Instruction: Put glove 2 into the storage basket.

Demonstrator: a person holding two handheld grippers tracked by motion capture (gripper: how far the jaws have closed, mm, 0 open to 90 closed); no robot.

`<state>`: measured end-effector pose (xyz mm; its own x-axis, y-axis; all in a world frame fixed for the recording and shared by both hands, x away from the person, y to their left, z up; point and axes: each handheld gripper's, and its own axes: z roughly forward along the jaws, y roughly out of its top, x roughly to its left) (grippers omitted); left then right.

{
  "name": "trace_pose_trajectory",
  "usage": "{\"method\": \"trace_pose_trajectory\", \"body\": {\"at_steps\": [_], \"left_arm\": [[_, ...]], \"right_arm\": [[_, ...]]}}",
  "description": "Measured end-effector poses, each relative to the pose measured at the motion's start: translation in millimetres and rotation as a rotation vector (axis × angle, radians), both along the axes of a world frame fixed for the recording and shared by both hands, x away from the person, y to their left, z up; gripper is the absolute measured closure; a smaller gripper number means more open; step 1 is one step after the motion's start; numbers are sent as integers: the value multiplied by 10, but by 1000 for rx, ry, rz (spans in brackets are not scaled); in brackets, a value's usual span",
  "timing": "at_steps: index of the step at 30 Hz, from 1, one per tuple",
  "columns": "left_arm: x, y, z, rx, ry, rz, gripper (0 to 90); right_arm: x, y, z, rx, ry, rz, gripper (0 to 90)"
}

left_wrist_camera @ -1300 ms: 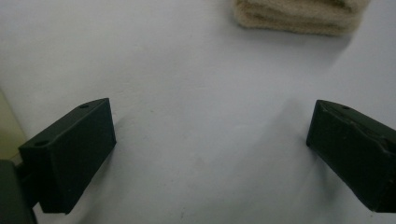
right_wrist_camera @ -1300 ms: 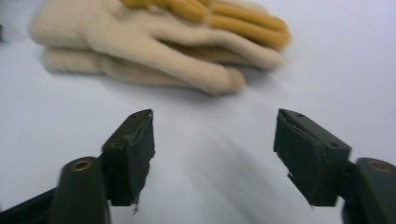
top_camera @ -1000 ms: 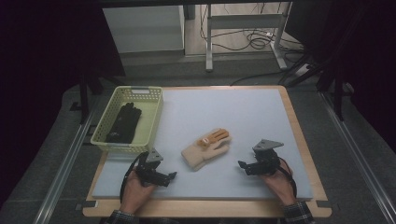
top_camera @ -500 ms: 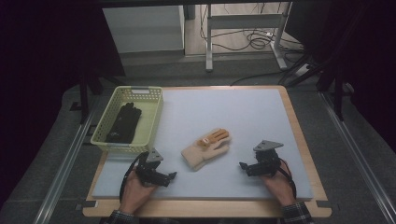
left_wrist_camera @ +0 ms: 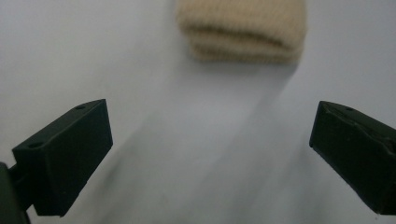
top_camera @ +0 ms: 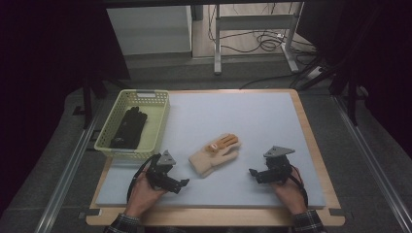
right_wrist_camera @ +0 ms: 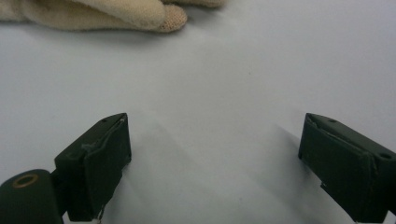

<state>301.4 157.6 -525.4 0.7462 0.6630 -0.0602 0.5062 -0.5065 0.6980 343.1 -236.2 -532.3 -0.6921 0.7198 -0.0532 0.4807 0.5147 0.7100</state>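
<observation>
A cream knitted glove [top_camera: 215, 154] with orange fingertips lies flat near the middle of the pale mat. Its folded cuff [left_wrist_camera: 243, 32] faces my left gripper [left_wrist_camera: 210, 154], which is open and empty a short way off. In the high view that left gripper [top_camera: 180, 184] rests at the front left of the mat. My right gripper [top_camera: 252, 173] sits at the front right, pointing left toward the glove. Its jaws stand wide apart over bare mat, with a glove finger [right_wrist_camera: 140, 16] ahead of the right gripper [right_wrist_camera: 215, 163].
A yellow-green plastic basket [top_camera: 158, 130] stands at the left edge of the mat with a black glove [top_camera: 128, 127] inside. The wooden table rim [top_camera: 316, 145] frames the mat. Metal rails run along both sides.
</observation>
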Motion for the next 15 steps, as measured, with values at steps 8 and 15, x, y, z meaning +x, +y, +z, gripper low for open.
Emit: {"method": "trace_pose_trajectory", "body": {"at_steps": [8, 15], "left_arm": [[186, -262, 201, 14, -7, -53, 0], [394, -560, 250, 42, 11, -88, 0]], "right_arm": [[-1, 0, 0, 0, 0, 0, 90], [-1, 0, -1, 1, 0, 0, 90]]}}
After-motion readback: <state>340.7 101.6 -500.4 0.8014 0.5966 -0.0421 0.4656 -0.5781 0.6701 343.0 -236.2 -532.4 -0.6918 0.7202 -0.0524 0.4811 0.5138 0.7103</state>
